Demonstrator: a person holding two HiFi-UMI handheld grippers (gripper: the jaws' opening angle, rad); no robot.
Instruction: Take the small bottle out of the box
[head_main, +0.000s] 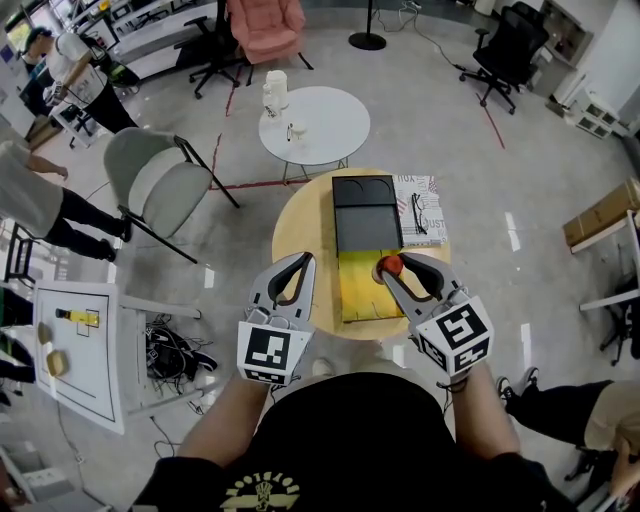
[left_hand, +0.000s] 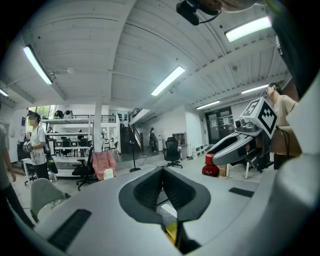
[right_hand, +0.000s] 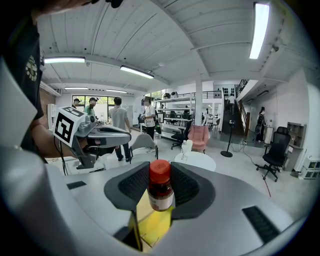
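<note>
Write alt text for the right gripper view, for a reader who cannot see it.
The right gripper clamps a small red-capped bottle upright above the yellow box. The left gripper hangs alongside; a round white table stands behind.

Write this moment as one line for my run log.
right gripper: shut on small bottle, upright, over open box | left gripper: shut, empty, left of box | box: on round wooden table

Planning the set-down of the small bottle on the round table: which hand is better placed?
Right. The right tongs are shut on the small red-capped brown glass bottle, held over the yellow box on the round wooden table. The left tongs are shut and empty.
</note>
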